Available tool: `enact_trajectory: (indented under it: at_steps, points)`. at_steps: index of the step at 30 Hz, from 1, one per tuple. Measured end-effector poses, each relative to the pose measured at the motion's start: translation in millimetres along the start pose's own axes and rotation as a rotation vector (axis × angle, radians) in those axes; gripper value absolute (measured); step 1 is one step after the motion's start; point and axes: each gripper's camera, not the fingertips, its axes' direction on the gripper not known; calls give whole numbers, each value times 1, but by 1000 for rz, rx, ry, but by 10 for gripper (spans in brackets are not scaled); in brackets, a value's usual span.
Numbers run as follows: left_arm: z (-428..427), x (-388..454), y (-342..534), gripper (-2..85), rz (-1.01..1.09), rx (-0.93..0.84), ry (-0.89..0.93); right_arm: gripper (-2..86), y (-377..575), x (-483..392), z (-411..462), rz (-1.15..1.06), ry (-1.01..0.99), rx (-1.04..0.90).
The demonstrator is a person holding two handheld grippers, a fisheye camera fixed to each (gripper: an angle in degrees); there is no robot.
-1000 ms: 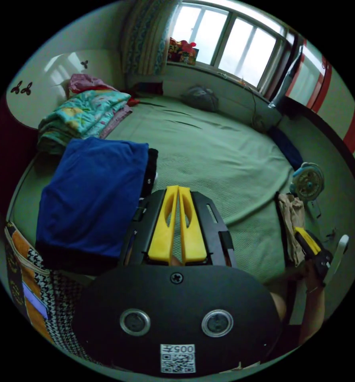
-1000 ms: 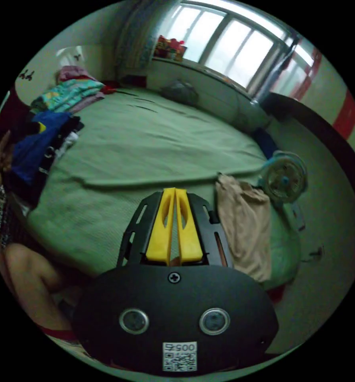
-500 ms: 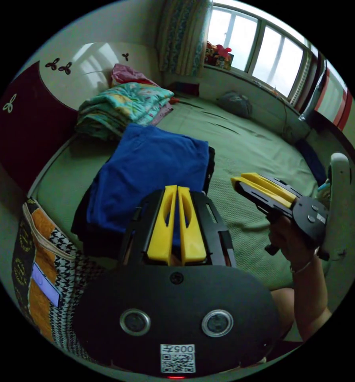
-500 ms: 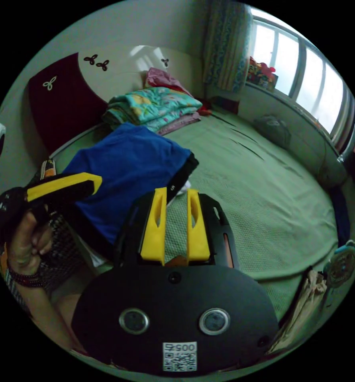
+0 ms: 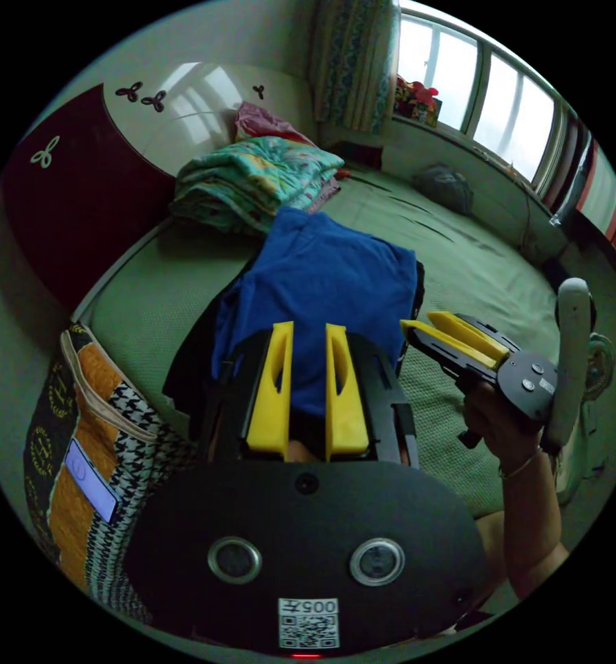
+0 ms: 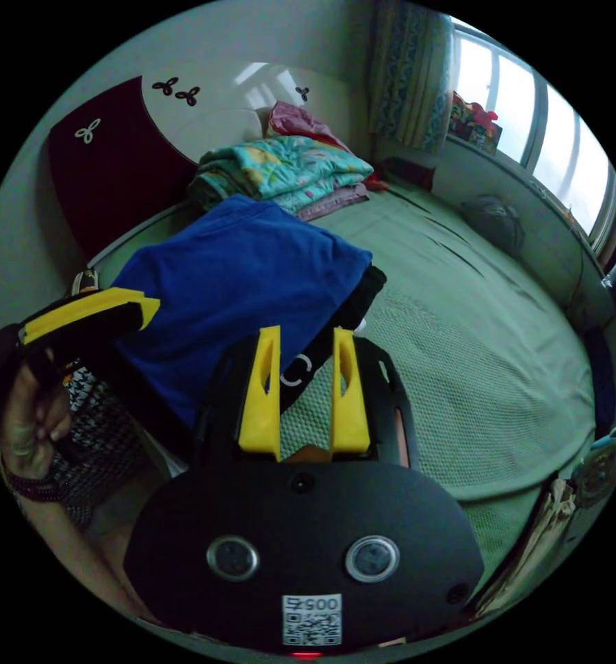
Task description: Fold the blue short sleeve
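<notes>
The blue short sleeve lies folded on top of a pile of dark clothes on the green bed. My left gripper hovers open just over its near edge, nothing between the jaws. In the left gripper view my right gripper, held by a hand, points at the shirt's right edge. In the right gripper view the blue short sleeve is ahead and to the left. My right gripper is open above a black garment under the shirt. My left gripper reaches in from the left.
A folded flowered quilt sits behind the pile by the headboard. A patterned bag stands beside the bed's near left corner. A grey bundle lies under the window. A beige garment and a small fan are at the right.
Both grippers went from shut to open. The right gripper swung from the beige garment's side over to the blue shirt pile, and the left closed in on the shirt's near edge.
</notes>
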Motion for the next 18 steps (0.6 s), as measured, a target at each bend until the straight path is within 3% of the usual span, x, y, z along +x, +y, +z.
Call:
enact_trajectory:
  at_steps: [13,18]
  points:
    - [31,-27,-16,83,-33,-26,37,102,-41,5,44,134,-118,-62]
    - [41,-18,-23,82,-26,-34,28,45,-43,-8,31,64,-48,44]
